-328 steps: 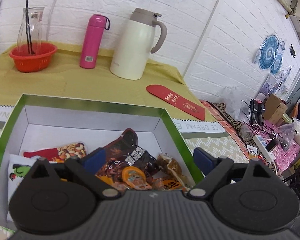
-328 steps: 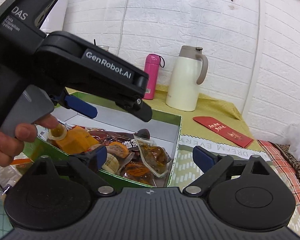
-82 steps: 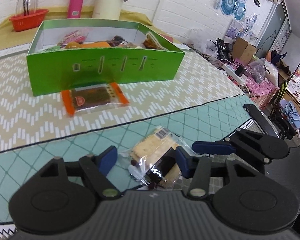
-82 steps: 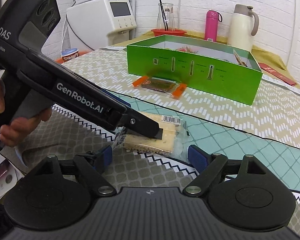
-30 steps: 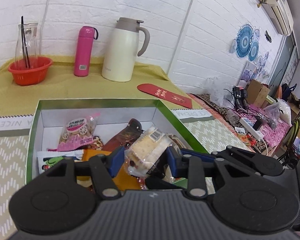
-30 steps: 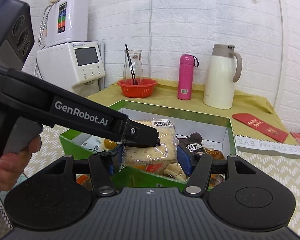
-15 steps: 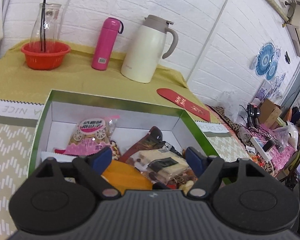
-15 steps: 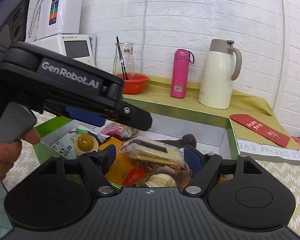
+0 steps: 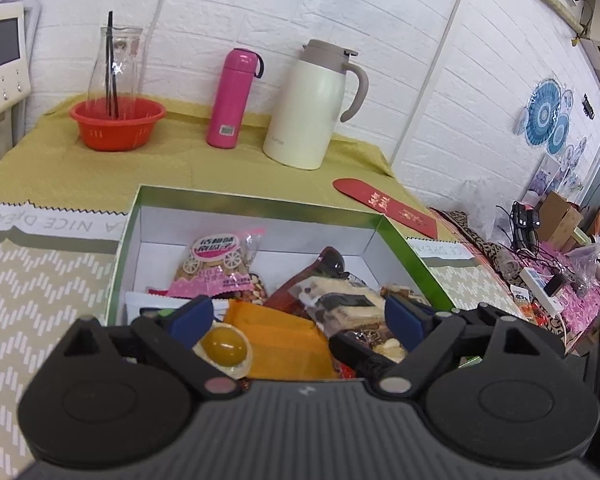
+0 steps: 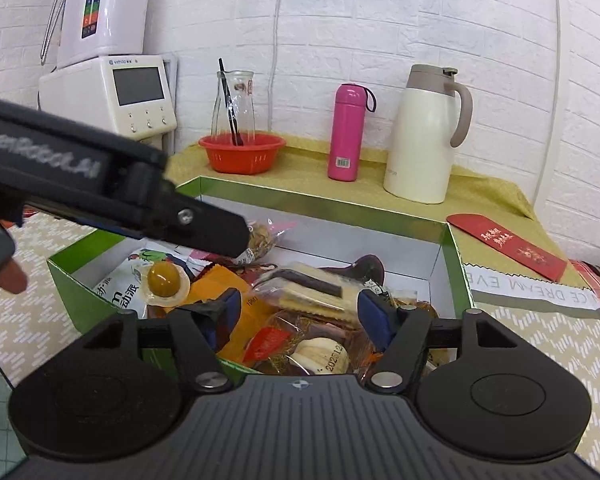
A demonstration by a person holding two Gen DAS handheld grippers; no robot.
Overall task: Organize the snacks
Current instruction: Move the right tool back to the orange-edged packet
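Note:
A green box (image 9: 416,256) with white inner walls holds several snack packs. The clear cracker pack (image 9: 344,300) lies on top of the pile, also in the right wrist view (image 10: 312,288). A pink biscuit bag (image 9: 216,264), an orange pack (image 9: 280,340) and a yellow jelly cup (image 9: 222,346) lie beside it. My left gripper (image 9: 296,318) is open and empty above the box. My right gripper (image 10: 300,312) is open and empty, its jaws either side of the cracker pack. The left gripper's body (image 10: 112,196) crosses the right wrist view.
Behind the box, on a yellow cloth, stand a red bowl with a glass carafe (image 9: 118,122), a pink flask (image 9: 234,98) and a cream jug (image 9: 312,106). A red envelope (image 9: 384,206) lies at the right. A white appliance (image 10: 112,96) stands at the back left.
Both grippers have opened and let go of the cracker pack, which now lies on the pile in the box. The left gripper has drawn back and up.

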